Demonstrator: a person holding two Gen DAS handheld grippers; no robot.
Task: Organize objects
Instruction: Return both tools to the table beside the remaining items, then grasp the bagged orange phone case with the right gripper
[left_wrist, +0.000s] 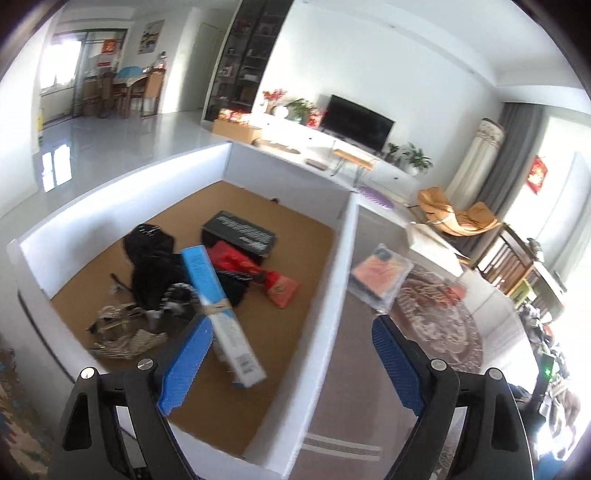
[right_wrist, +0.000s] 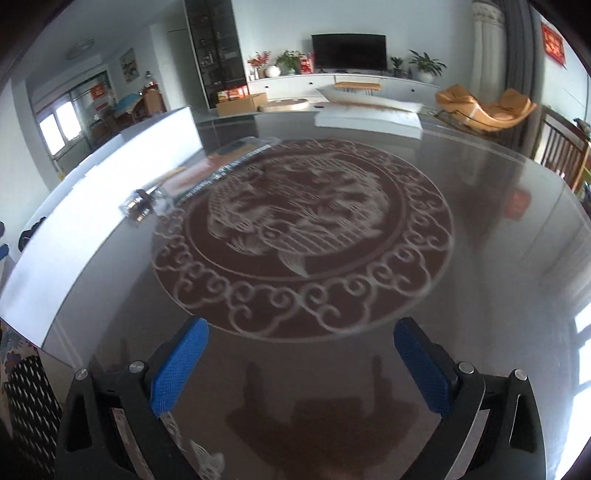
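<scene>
A white box (left_wrist: 122, 206) with a brown floor holds a long blue carton (left_wrist: 218, 314), a black box (left_wrist: 240, 234), a red packet (left_wrist: 258, 273), black cloth (left_wrist: 155, 266) and a woven item (left_wrist: 118, 328). My left gripper (left_wrist: 291, 354) is open and empty, above the box's right wall. An orange item in a clear bag (left_wrist: 380, 275) lies on the glass table right of the box, also seen flat in the right wrist view (right_wrist: 218, 166). My right gripper (right_wrist: 301, 363) is open and empty, low over the table's patterned centre (right_wrist: 306, 229).
A small clear object (right_wrist: 142, 205) lies on the table by the box wall (right_wrist: 110, 177). A white tray (right_wrist: 369, 118) sits at the table's far edge. Beyond are a TV cabinet (right_wrist: 351, 85), an orange chair (right_wrist: 480, 107) and a wooden railing (right_wrist: 561, 151).
</scene>
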